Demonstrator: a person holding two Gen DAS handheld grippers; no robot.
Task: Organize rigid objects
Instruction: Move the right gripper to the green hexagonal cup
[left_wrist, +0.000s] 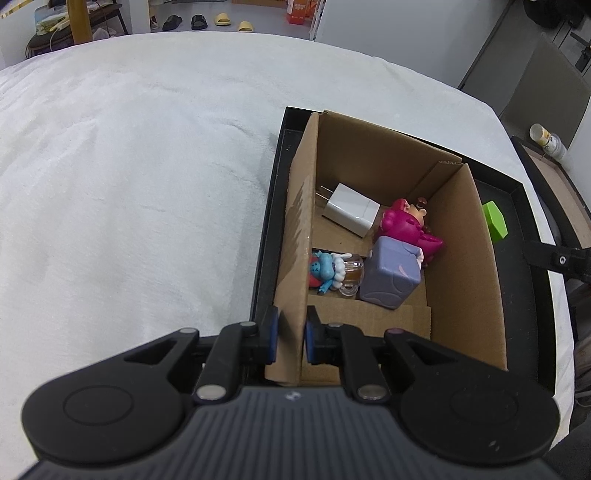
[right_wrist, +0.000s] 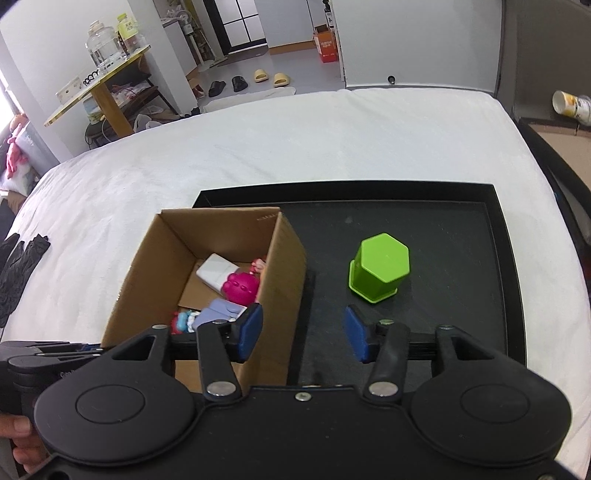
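Observation:
A cardboard box (left_wrist: 461, 236) (right_wrist: 284, 266) stands in the left part of a black tray (left_wrist: 264, 236) (right_wrist: 443, 229). Inside lie a white charger (left_wrist: 351, 210) (right_wrist: 216, 275), a magenta figure (left_wrist: 402, 223) (right_wrist: 242, 288), a purple cube (left_wrist: 391, 275) and a small blue figure with a clear piece (left_wrist: 328, 273). My left gripper (left_wrist: 290, 334) is shut on the box's near left wall. My right gripper (right_wrist: 303, 332) is open and empty, straddling the box's right wall. A green hexagonal cup (right_wrist: 380, 267) (left_wrist: 495, 219) stands upside down on the tray just beyond it.
The tray lies on a white cloth (left_wrist: 129, 184) (right_wrist: 295, 140). Black gloves (right_wrist: 18, 258) lie at the cloth's left edge. A second dark tray edge (right_wrist: 554, 155) and a tipped can (right_wrist: 572, 105) lie off to the right.

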